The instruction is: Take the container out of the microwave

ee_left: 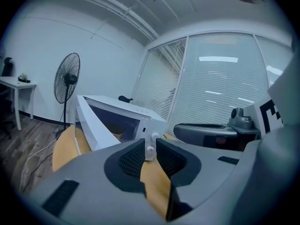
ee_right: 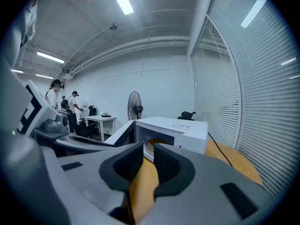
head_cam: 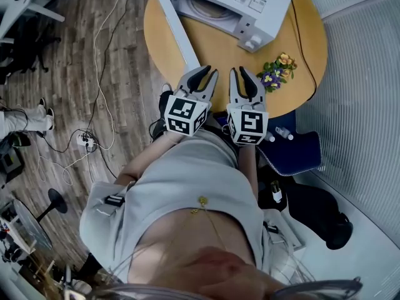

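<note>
A white microwave (head_cam: 247,8) stands at the far side of the round wooden table (head_cam: 215,52), its door (head_cam: 178,33) swung open to the left. Inside the cavity a pale round container (head_cam: 203,8) shows dimly; it appears as a tan shape (ee_right: 157,146) in the right gripper view and as a tan shape (ee_left: 115,132) in the left gripper view. My left gripper (head_cam: 209,74) and right gripper (head_cam: 239,72) hover side by side over the table's near edge, both pointing at the microwave. The jaws of each stand slightly apart with nothing between them.
A small bunch of yellow and purple flowers (head_cam: 278,69) lies on the table to the right of the grippers. A black cable (head_cam: 300,36) runs along the table's right side. A blue chair (head_cam: 294,152) stands beside the person. A floor fan (ee_left: 68,81) stands behind the table.
</note>
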Motion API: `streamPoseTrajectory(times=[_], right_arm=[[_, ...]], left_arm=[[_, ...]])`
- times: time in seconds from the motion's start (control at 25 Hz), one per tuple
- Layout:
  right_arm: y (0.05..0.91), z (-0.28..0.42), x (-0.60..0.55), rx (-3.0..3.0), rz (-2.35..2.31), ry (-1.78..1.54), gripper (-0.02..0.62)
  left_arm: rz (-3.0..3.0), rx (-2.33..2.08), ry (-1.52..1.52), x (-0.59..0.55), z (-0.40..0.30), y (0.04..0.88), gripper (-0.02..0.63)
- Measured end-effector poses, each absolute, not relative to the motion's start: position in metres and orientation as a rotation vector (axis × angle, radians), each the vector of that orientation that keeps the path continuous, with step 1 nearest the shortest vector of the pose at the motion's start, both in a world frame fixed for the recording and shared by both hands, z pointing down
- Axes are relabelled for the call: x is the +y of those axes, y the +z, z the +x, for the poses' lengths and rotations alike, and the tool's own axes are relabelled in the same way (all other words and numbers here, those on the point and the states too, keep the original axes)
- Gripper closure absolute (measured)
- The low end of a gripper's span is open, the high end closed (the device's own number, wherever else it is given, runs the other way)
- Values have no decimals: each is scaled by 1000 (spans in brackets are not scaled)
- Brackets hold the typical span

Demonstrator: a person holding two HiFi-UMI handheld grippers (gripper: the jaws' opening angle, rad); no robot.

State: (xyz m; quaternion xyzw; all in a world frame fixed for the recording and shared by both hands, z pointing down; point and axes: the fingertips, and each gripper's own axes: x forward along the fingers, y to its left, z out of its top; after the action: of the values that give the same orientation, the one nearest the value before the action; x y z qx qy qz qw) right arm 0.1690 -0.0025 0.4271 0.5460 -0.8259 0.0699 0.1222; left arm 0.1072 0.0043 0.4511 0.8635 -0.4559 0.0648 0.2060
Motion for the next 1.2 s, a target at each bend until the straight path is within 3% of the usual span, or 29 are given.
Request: streamPoseTrajectory(times=[0.64, 1.2], right_arm=[[433, 127, 2, -2487, 1457, 206, 514], [435, 106, -25, -2461, 1483, 218, 512]], left_arm=[[2178, -1755, 214, 20, -4, 449, 531], [2248, -1576, 193, -21, -1, 454, 531]])
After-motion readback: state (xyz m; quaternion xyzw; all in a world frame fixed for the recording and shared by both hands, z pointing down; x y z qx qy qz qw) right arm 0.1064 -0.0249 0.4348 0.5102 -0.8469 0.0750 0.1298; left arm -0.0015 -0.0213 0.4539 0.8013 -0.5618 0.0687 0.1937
